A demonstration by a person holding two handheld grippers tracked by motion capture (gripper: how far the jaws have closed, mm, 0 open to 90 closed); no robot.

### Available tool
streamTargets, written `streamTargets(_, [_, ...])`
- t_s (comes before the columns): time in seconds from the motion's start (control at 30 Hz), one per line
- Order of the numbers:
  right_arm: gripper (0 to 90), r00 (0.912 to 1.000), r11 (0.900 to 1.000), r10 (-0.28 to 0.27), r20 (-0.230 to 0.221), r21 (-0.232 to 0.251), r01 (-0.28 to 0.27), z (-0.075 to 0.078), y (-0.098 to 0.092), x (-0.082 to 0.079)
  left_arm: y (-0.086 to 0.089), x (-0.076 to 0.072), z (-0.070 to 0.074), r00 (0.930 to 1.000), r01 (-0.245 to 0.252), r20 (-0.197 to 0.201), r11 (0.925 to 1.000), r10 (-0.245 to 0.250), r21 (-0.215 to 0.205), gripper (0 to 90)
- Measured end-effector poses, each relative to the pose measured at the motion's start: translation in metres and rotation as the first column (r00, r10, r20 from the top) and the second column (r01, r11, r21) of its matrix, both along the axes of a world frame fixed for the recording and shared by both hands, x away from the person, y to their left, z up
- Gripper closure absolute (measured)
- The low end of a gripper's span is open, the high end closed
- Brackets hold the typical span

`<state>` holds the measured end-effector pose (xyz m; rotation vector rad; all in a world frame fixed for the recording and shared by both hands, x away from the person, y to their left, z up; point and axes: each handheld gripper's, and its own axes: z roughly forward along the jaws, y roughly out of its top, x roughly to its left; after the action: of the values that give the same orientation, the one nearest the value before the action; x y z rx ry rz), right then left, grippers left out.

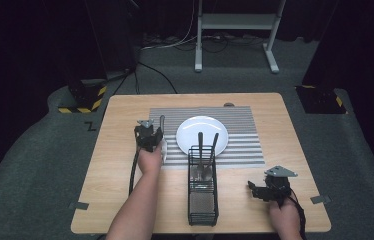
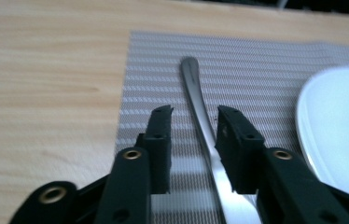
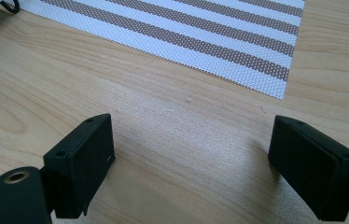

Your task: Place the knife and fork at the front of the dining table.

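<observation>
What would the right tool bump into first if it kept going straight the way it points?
Probably nothing soon: the right tool hovers open over bare wooden table. Farther along that line lies the striped placemat, flat, so it would likely slide over its corner, though depth is hard to judge.

A white plate [image 1: 202,131] rests on the striped placemat [image 1: 245,150], which covers the far middle of the wooden table [image 1: 105,175]. Nearer the person stands a black wire caddy [image 1: 203,192] (two utensils [image 1: 207,150] upright in it), its far end overlapping the mat's near edge.
</observation>
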<state>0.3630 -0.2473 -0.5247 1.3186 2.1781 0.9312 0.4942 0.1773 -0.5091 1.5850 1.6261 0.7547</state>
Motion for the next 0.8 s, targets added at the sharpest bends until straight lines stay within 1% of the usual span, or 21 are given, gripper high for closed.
streamTargets(0.03, [14.1, 1.0000, 1.000, -0.001, 0.000, -0.002, 0.001, 0.000, 0.000, 0.000, -0.001, -0.004, -0.001, 0.9999, 0.011, 0.002, 0.9999, -0.011, 0.004, 62.7])
streamTargets(0.13, [14.1, 1.0000, 1.000, 0.000, -0.001, -0.001, 0.000, 0.000, 0.000, 0.000, -0.005, -0.015, -0.004, 0.9988, 0.047, -0.011, 0.9989, -0.047, 0.007, 58.4])
streamTargets(0.2, [14.1, 1.0000, 1.000, 0.000, 0.000, 0.001, 0.000, 0.000, 0.000, 0.000, -0.006, -0.024, -0.005, 0.9975, 0.067, -0.021, 0.9977, -0.067, 0.000, 54.2])
streamTargets(0.23, [14.2, 1.0000, 1.000, 0.000, 0.000, 0.001, 0.000, 0.000, 0.000, 0.000, -0.007, -0.029, -0.006, 0.9970, 0.076, -0.017, 0.9971, -0.076, 0.004, 53.0])
streamTargets(0.3, [14.2, 1.0000, 1.000, 0.000, 0.000, 0.001, 0.000, 0.000, 0.000, 0.000, -0.007, -0.039, -0.006, 0.9958, 0.090, -0.023, 0.9958, -0.089, 0.021, 51.1])
streamTargets(0.33, [14.2, 1.0000, 1.000, 0.000, -0.001, 0.000, 0.000, 0.000, 0.000, 0.000, -0.007, -0.045, -0.006, 0.9949, 0.100, -0.016, 0.9946, -0.100, 0.028, 49.9])
streamTargets(0.43, [14.2, 1.0000, 1.000, 0.000, 0.000, 0.001, 0.000, 0.000, 0.000, 0.000, -0.006, -0.059, -0.006, 0.9920, 0.125, -0.024, 0.9915, -0.124, 0.036, 47.2])
streamTargets(0.47, [14.2, 1.0000, 1.000, 0.000, 0.000, 0.001, 0.000, 0.000, 0.000, 0.000, -0.006, -0.063, -0.006, 0.9904, 0.137, -0.026, 0.9898, -0.136, 0.041, 46.7])
streamTargets(0.5, [14.1, 1.0000, 1.000, 0.000, -0.001, 0.001, 0.000, 0.000, 0.000, 0.000, -0.008, -0.067, -0.007, 0.9873, 0.156, -0.038, 0.9865, -0.154, 0.050, 45.7])
streamTargets(0.57, [14.2, 1.0000, 1.000, 0.000, -0.001, 0.001, 0.000, 0.000, 0.000, 0.000, -0.012, -0.073, -0.010, 0.9794, 0.197, -0.061, 0.9785, -0.193, 0.063, 44.2])
streamTargets(0.6, [14.1, 1.0000, 1.000, 0.000, -0.001, 0.001, 0.000, 0.000, 0.000, 0.000, -0.013, -0.075, -0.011, 0.9770, 0.204, -0.077, 0.9761, -0.199, 0.074, 44.8])
streamTargets(0.63, [14.1, 1.0000, 1.000, 0.001, 0.000, 0.001, -0.001, 0.000, 0.000, 0.000, -0.015, -0.076, -0.013, 0.9755, 0.210, -0.083, 0.9746, -0.204, 0.077, 46.9])
streamTargets(0.7, [14.2, 1.0000, 1.000, 0.000, -0.001, 0.001, 0.000, 0.000, 0.000, 0.000, -0.016, -0.078, -0.015, 0.9741, 0.213, -0.097, 0.9733, -0.204, 0.087, 53.0])
streamTargets(0.73, [14.1, 1.0000, 1.000, 0.000, -0.001, 0.001, 0.000, 0.000, 0.000, 0.000, -0.016, -0.078, -0.015, 0.9731, 0.217, -0.099, 0.9718, -0.208, 0.092, 56.8])
streamTargets(0.77, [14.2, 1.0000, 1.000, 0.000, -0.001, 0.001, 0.000, 0.000, 0.000, 0.000, -0.017, -0.078, -0.015, 0.9727, 0.219, -0.102, 0.9704, -0.209, 0.102, 62.6])
streamTargets(0.8, [14.1, 1.0000, 1.000, 0.000, 0.000, 0.001, 0.000, 0.000, 0.000, 0.000, -0.017, -0.078, -0.015, 0.9725, 0.219, -0.104, 0.9703, -0.209, 0.102, 66.3])
